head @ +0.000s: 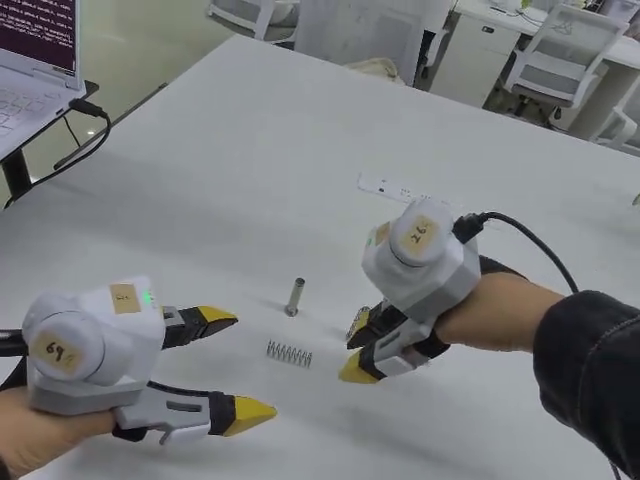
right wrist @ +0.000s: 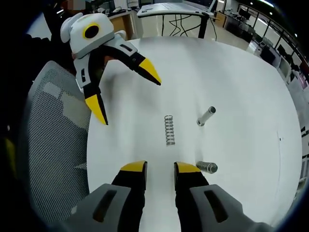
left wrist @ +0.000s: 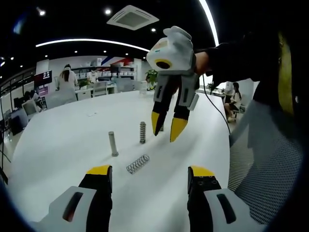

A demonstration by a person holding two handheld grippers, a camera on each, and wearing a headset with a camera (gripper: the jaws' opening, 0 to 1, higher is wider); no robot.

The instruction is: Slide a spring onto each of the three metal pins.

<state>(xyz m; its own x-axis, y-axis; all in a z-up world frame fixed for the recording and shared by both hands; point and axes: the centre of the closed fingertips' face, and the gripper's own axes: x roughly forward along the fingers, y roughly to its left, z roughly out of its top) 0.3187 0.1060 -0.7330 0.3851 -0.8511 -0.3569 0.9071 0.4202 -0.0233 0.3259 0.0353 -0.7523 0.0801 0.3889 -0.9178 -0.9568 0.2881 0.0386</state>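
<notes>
A loose spring (head: 289, 353) (left wrist: 137, 164) (right wrist: 169, 129) lies flat on the white table (head: 250, 180) between the two grippers. Just beyond it a bare metal pin (head: 294, 297) (left wrist: 112, 143) (right wrist: 206, 116) stands upright. Another pin with a spring on it (left wrist: 143, 132) (right wrist: 206, 167) stands close to the right gripper's tips. My left gripper (head: 235, 365) (left wrist: 150, 171) (right wrist: 126, 94) is wide open and empty, left of the loose spring. My right gripper (head: 356, 348) (right wrist: 160, 168) (left wrist: 166, 126) hovers to the right of the spring, tips angled down, jaws a little apart with nothing between them.
A laptop (head: 35, 60) with a black cable (head: 85, 140) sits at the far left edge. A white strip (head: 400, 190) lies on the table behind the right gripper. Office chairs and desks (head: 560, 50) stand beyond the far edge. A mesh chair (right wrist: 53, 145) is near me.
</notes>
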